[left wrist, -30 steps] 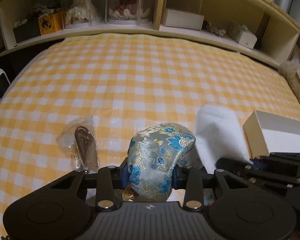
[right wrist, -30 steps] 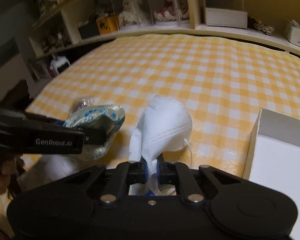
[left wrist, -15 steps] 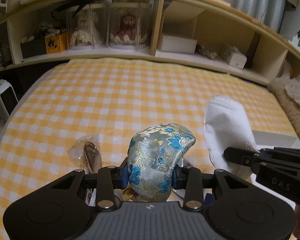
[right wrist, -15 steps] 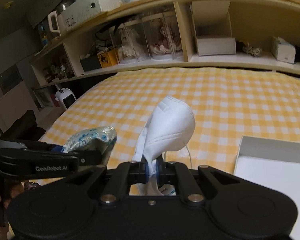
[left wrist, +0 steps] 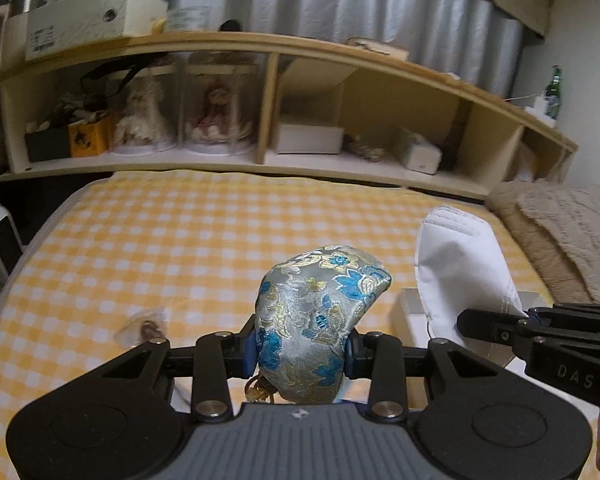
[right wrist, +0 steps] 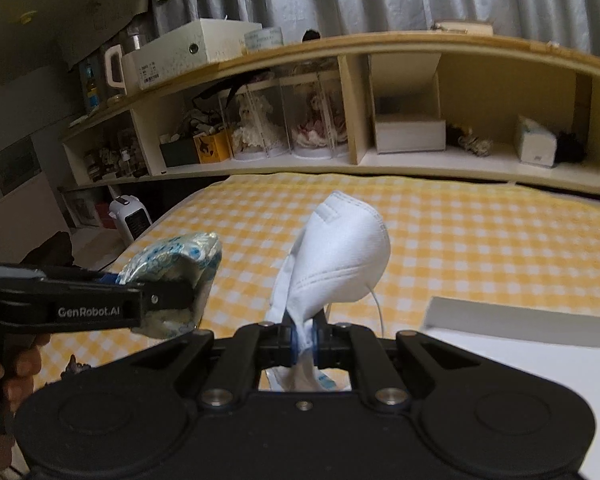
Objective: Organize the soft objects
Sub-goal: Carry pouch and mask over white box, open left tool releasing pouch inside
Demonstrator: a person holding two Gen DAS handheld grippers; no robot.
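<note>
My left gripper [left wrist: 300, 350] is shut on a silver brocade pouch [left wrist: 316, 312] with blue and gold flowers, held up in the air above the yellow checked bed [left wrist: 204, 240]. My right gripper [right wrist: 303, 338] is shut on the folded edge of a white face mask [right wrist: 340, 248], also lifted. In the right wrist view the left gripper [right wrist: 156, 304] and the pouch [right wrist: 176, 256] appear at the left. In the left wrist view the right gripper [left wrist: 500, 326] and the mask [left wrist: 460, 264] appear at the right. A white open box [right wrist: 520, 324] lies low at the right.
A small clear bag with a dark item [left wrist: 144, 324] lies on the bed at the left. A wooden headboard shelf [left wrist: 300, 160] with boxes and dolls runs along the far side. A beige blanket [left wrist: 560, 232] lies at the right. A white heater [right wrist: 130, 216] stands beside the bed.
Both grippers have risen with the pouch and the mask and tilted upward, so more of the shelf and curtain shows. The bed and the box have dropped lower in view.
</note>
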